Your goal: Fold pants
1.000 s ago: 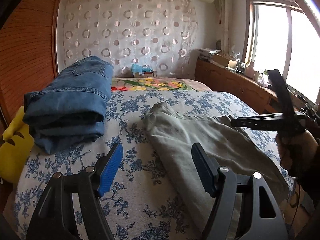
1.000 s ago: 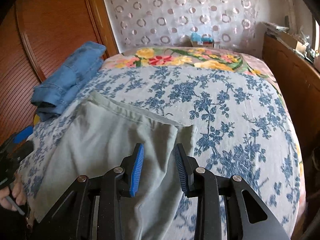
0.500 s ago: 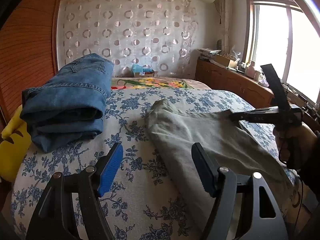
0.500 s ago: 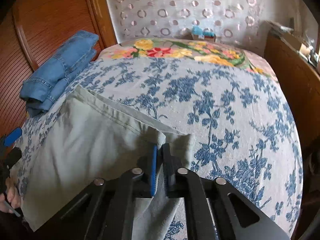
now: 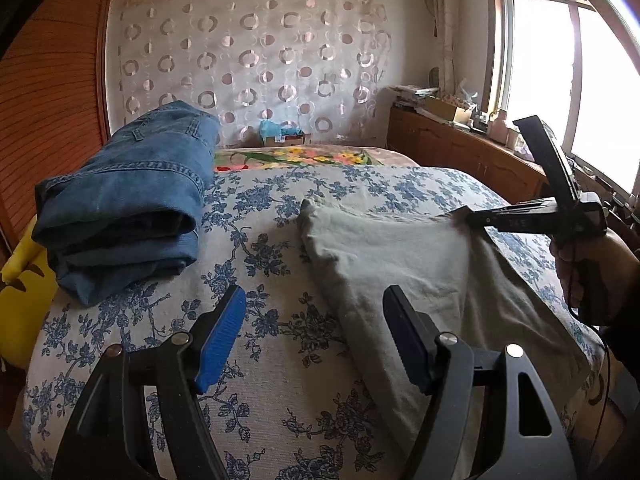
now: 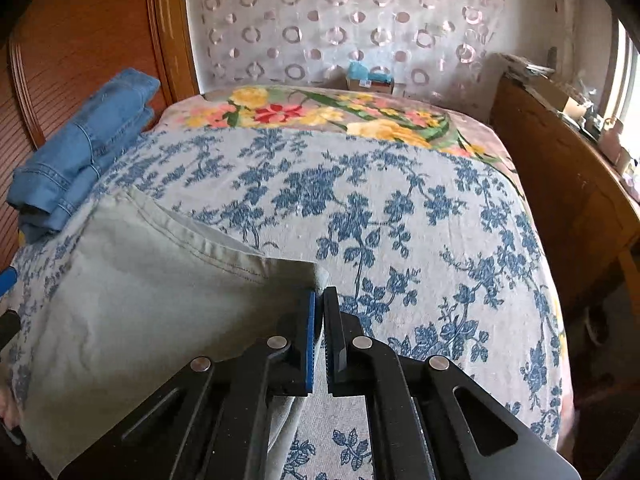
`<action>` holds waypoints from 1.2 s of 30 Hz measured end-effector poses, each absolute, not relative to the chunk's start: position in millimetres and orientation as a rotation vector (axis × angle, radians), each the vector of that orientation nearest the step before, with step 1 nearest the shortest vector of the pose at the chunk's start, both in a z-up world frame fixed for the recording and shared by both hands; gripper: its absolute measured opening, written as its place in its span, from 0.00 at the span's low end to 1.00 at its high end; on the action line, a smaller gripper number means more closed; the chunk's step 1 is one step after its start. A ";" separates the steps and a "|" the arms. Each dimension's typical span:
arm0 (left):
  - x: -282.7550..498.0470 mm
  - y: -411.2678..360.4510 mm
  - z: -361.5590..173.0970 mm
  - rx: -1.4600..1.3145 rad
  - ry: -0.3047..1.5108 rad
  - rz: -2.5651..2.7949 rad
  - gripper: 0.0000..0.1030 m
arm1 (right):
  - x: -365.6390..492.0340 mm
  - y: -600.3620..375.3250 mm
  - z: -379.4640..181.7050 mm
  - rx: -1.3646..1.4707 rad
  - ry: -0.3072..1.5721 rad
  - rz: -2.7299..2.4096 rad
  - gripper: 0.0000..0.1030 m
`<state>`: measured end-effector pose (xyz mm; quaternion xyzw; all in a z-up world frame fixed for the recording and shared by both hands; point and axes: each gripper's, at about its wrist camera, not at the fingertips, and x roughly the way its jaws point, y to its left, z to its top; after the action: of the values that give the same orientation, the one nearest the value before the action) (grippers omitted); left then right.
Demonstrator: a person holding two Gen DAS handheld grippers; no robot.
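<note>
Basically, the right gripper (image 6: 319,322) had its jaws pinched nearly together on the far corner of the grey-green pants (image 6: 152,280), lower centre of the right wrist view. From the left wrist view that same gripper (image 5: 466,216) showed at right-centre, the cloth edge lifted to it, a hand (image 5: 592,272) on the handle. My read: the corner was held so the pants could be carried over for the first fold.

The left gripper (image 5: 316,340) sat at lower centre of its frame with jaws wide and nothing between them, just beside the near edge of the pants (image 5: 400,264). Probably staged to take the other corner or pin the cloth.

The pants lay flat on the bed (image 5: 260,248), left half of the right wrist view. They looked like soft matte cotton, limp, with a stitched hem and light creases. The bedspread looked woven, a blue floral print on pale ground.

1 pair of folded denim jeans (image 5: 124,200) was stacked at left of frame, well apart from the pants: thick, stiff, rounded folds. Blue ribbed pads (image 5: 222,340) lined the fingers.
</note>
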<state>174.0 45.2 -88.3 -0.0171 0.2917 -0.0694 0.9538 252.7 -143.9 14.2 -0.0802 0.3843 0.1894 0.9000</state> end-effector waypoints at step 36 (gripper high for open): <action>158.8 46.1 -87.4 -0.029 0.611 -0.137 0.70 | 113.7 -195.2 9.2 -0.103 0.750 0.476 0.27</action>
<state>158.8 46.1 -87.4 -0.0141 0.3004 -0.0673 0.9513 113.7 -195.2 9.2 -0.0497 0.3629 0.2300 0.9017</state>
